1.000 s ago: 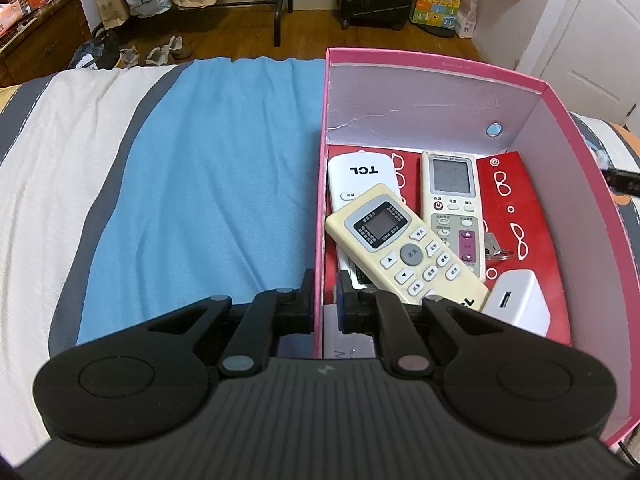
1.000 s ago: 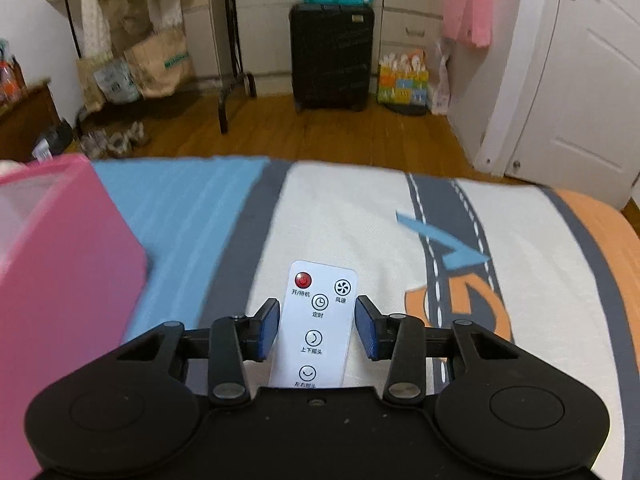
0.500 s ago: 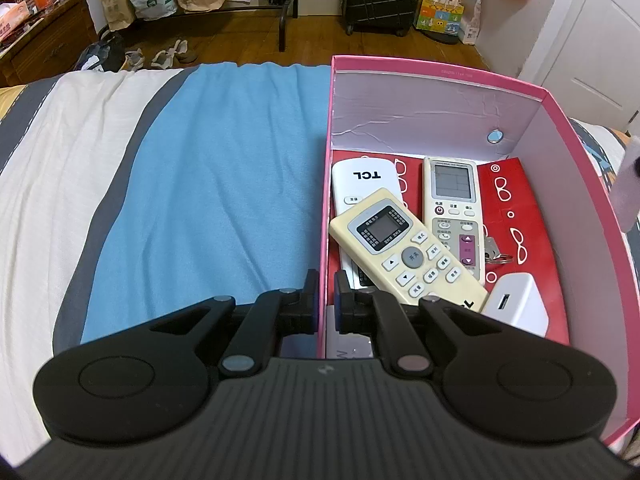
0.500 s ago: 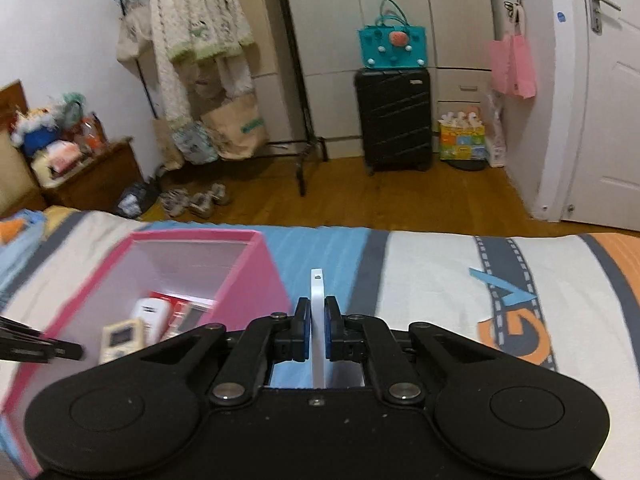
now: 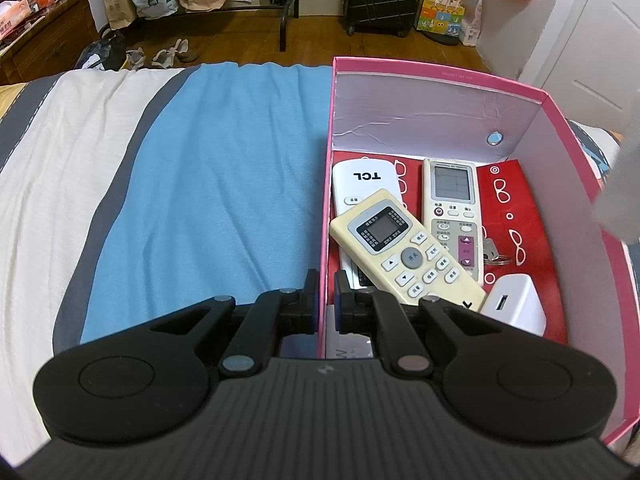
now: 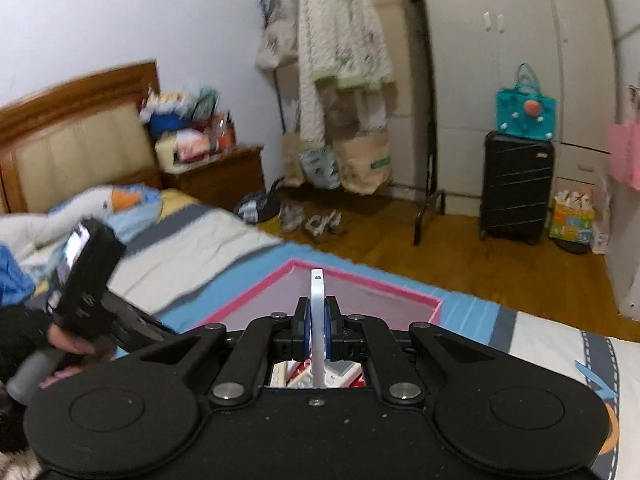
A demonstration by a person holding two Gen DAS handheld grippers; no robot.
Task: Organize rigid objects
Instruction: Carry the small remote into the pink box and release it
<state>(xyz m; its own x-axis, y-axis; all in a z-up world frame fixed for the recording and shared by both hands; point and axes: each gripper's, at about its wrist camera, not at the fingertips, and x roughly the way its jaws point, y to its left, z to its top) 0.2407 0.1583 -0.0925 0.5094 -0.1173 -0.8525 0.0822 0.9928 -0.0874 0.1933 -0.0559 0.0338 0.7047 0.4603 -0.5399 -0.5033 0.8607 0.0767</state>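
A pink box (image 5: pixel 440 76) stands open on the bed. My left gripper (image 5: pixel 326 294) is shut on its left wall, one finger outside and one inside. In the box lie a white TCL remote (image 5: pixel 362 178), a cream remote (image 5: pixel 404 252), a white universal remote (image 5: pixel 454 208), a white charger (image 5: pixel 514 306) and keys (image 5: pixel 494 252). My right gripper (image 6: pixel 317 328) is shut on a thin white remote (image 6: pixel 317 292), held edge-on above the pink box (image 6: pixel 256 298). A blurred pale shape (image 5: pixel 624 184) hangs over the box's right wall.
The bedspread has a blue stripe (image 5: pixel 208 184) left of the box and a white and orange part (image 6: pixel 560 356) to its right. A hand (image 6: pixel 68 346) holds the left gripper's handle. A clothes rack (image 6: pixel 344 92), a black suitcase (image 6: pixel 516 188) and a nightstand (image 6: pixel 218 178) stand beyond the bed.
My right gripper shut on the white remote that lay flat on the bed, lifted it, rolled it onto its edge and carried it left over the pink box. The left gripper stayed put.
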